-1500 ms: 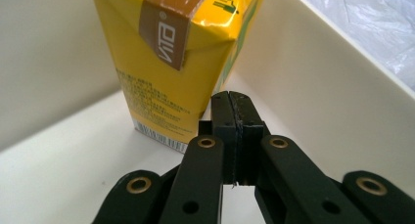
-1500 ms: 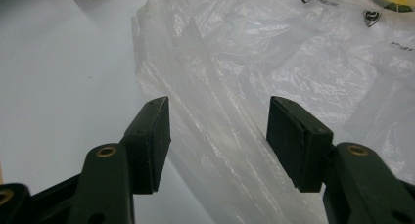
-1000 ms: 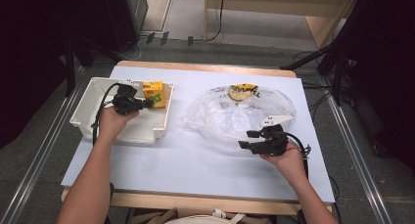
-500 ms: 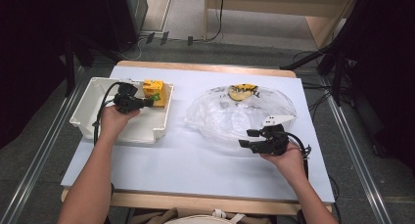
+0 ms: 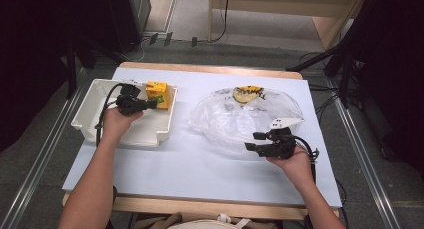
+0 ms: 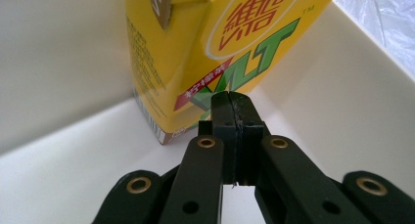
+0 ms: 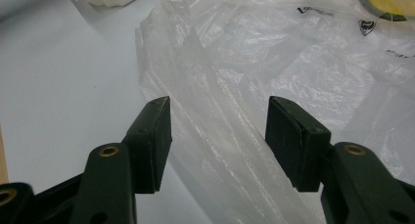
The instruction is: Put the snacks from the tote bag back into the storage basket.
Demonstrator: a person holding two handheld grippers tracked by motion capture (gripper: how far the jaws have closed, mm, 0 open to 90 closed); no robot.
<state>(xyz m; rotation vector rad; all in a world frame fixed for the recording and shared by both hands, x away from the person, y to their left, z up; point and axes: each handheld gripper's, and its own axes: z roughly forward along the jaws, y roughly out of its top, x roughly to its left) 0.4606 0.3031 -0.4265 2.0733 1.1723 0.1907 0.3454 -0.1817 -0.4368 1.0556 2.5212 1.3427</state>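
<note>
On the left, a white tub (image 5: 95,120) with a yellow carton (image 5: 161,94) in its far right corner — standing up, long side up and down, label facing the left gripper (image 5: 150,104). Jaws pressed tight together, holding nothing, tips right at the carton's low front. Carton top cut off in the left gripper view. On the right, a clear bag (image 5: 235,119) lying flat, something yellow (image 5: 247,93) inside — hard to make out. Right gripper (image 5: 252,141) at the bag's near edge, jaws wide, plastic between them, not pinched.

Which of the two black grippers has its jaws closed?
The left gripper, inside the white bin beside the yellow drink carton: its pads press together, holding nothing. The right gripper, over the clear plastic bag, stands open.
</note>
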